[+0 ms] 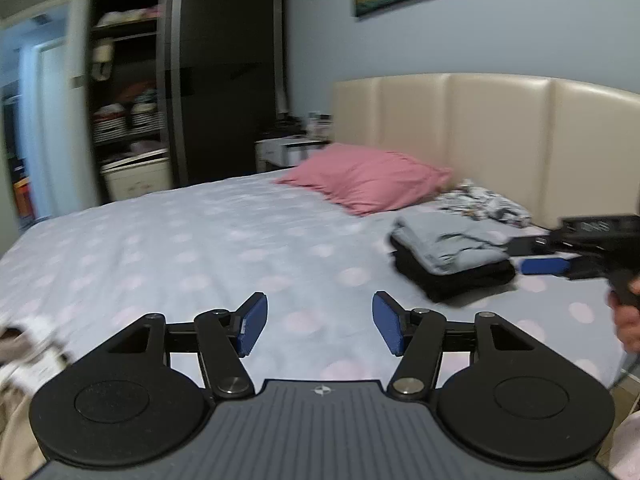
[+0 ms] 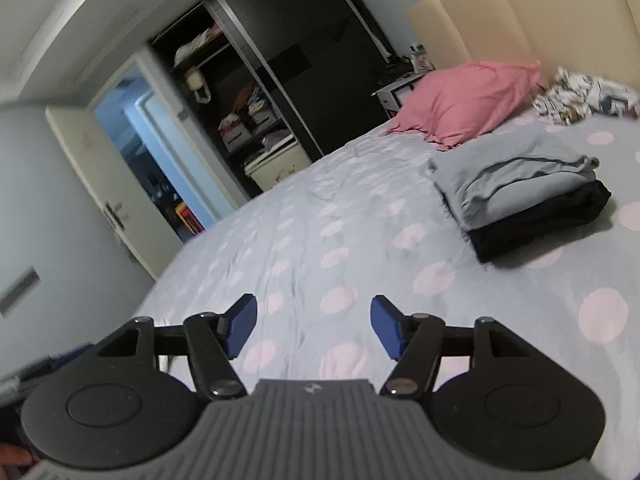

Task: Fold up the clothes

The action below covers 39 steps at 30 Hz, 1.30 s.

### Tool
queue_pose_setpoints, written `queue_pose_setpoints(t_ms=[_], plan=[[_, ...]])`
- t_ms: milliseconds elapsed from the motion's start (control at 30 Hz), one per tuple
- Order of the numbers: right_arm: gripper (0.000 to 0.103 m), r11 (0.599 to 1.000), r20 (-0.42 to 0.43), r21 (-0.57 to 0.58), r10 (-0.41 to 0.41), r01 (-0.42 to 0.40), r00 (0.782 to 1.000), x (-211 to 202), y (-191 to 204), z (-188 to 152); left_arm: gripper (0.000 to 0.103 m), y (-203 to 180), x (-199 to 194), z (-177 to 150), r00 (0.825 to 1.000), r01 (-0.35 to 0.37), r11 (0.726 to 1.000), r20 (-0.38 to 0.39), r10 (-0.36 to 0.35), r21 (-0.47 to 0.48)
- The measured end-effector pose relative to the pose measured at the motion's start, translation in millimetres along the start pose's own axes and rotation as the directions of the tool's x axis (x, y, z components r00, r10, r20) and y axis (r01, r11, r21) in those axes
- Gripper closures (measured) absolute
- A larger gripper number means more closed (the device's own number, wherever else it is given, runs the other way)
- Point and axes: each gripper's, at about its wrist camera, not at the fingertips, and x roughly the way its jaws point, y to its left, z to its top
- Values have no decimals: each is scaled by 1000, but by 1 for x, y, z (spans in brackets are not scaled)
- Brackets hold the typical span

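A folded grey-blue garment [image 1: 448, 246] [image 2: 516, 180] lies on top of a folded black garment [image 1: 472, 280] [image 2: 540, 224], stacked on the dotted bedsheet [image 1: 200, 248] [image 2: 320, 220]. A crumpled patterned garment [image 1: 484, 204] [image 2: 584, 96] lies by the headboard. My left gripper [image 1: 320, 324] is open over bare sheet, left of the stack, with nothing between its blue pads. My right gripper [image 2: 314, 326] is open too and empty, with the stack ahead to its right. In the left wrist view one of its blue fingers [image 1: 544, 266] shows just right of the stack.
A pink pillow [image 1: 368, 178] [image 2: 464, 108] rests against the beige headboard [image 1: 500, 128]. Pale cloth [image 1: 24, 360] lies at the lower left edge. An open dark wardrobe [image 1: 132, 92] [image 2: 248, 112], a nightstand [image 1: 288, 152] and a doorway [image 2: 160, 160] stand beyond the bed. A hand [image 1: 628, 320] grips the right gripper's handle.
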Motion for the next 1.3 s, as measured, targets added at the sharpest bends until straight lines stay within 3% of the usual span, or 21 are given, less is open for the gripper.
queue_pose_setpoints(t_ms=[267, 500, 800, 900, 1300], plan=[[30, 986, -32, -164, 22, -27, 999, -9, 91, -78, 43, 37, -56, -49, 988, -143, 982, -72, 134, -126], [30, 961, -68, -278, -14, -5, 998, 0, 127, -135, 40, 62, -87, -101, 958, -274, 939, -140, 249, -206], [22, 925, -92, -380, -11, -25, 996, 21, 143, -167, 36, 66, -90, -134, 931, -342, 919, -202, 303, -199], [20, 924, -92, -383, -26, -12, 995, 26, 140, -172, 27, 68, -86, -142, 925, -357, 911, -215, 314, -205], [16, 922, -111, -388, -53, 6, 992, 51, 123, -181, 27, 67, -54, -167, 905, -380, 907, -277, 323, -184]])
